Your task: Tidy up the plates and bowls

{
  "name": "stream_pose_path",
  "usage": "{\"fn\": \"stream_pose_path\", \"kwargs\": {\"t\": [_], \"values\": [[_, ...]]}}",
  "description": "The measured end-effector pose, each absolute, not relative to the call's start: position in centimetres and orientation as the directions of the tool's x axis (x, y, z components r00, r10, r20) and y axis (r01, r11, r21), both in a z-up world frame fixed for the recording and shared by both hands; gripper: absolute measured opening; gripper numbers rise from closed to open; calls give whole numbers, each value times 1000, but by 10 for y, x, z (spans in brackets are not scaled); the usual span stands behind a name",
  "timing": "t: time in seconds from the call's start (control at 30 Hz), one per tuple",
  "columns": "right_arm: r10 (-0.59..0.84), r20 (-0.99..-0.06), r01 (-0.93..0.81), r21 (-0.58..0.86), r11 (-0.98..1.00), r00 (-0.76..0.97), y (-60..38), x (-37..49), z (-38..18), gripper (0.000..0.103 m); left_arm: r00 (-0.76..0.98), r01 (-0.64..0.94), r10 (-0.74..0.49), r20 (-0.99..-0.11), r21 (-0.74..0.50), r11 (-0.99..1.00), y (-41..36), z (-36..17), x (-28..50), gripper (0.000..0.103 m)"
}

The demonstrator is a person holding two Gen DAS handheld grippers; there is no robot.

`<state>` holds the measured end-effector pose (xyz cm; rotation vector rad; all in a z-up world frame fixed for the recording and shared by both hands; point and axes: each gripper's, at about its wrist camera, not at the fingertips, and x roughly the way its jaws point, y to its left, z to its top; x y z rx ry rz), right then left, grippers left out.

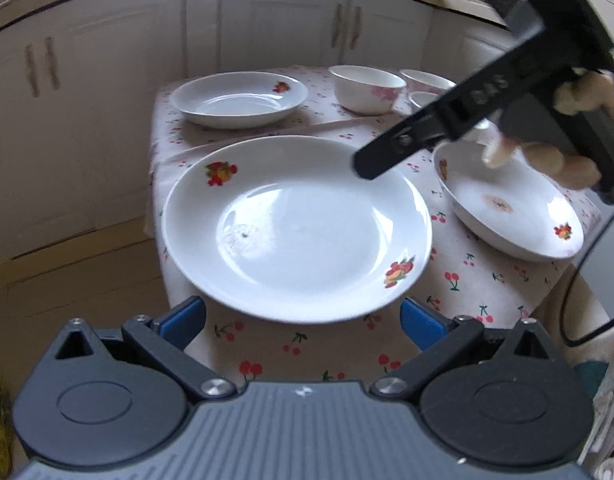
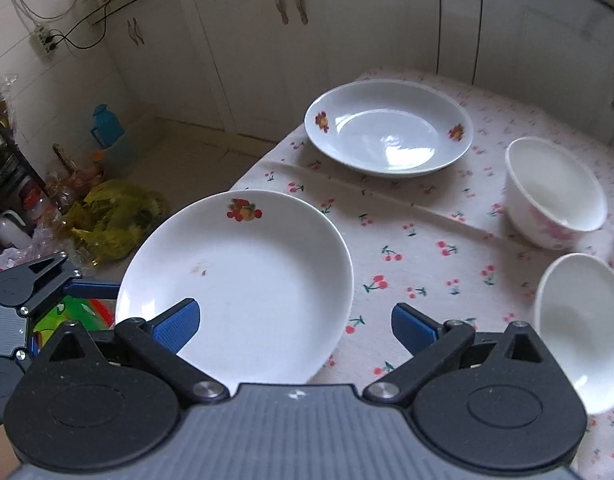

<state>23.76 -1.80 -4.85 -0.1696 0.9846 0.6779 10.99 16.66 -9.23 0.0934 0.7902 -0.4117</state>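
Both my claws are spread wide with nothing pinched — left gripper [image 1: 303, 320] is lined up on the near rim of the big plate [image 1: 297, 226] at the table's front edge, and my right gripper [image 2: 295, 326] hangs over that same plate. Looks like I'm at the reach-in step, before any stacking. Another plate [image 1: 239, 98] sits at the far corner, the bowl [image 2: 555, 192] beside it. Next I'd need to slide a finger under the rim — it's shallow and slippery.
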Motion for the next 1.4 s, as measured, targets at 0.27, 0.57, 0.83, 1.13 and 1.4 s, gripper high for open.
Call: {"fn": "stream_pose_path", "kwargs": {"t": [0.27, 0.57, 0.83, 1.13, 1.4], "values": [[453, -840, -592, 209, 779, 300, -8, 262, -66, 97, 607, 457, -321, -726, -11, 889, 166, -98, 123, 102], [461, -854, -572, 259, 778, 241, -4, 282, -80, 78, 605, 500, -299, -738, 61, 864, 166, -98, 129, 102], [495, -846, -564, 315, 763, 198, -1, 291, -80, 70, 599, 515, -303, -741, 67, 855, 167, -98, 132, 102], [493, -844, -550, 314, 774, 212, -4, 289, -76, 70, 583, 514, -321, -747, 33, 857, 168, -93, 139, 102], [489, -831, -519, 304, 799, 265, -20, 300, -71, 70, 612, 534, -319, -724, 82, 841, 149, -92, 158, 102]]}}
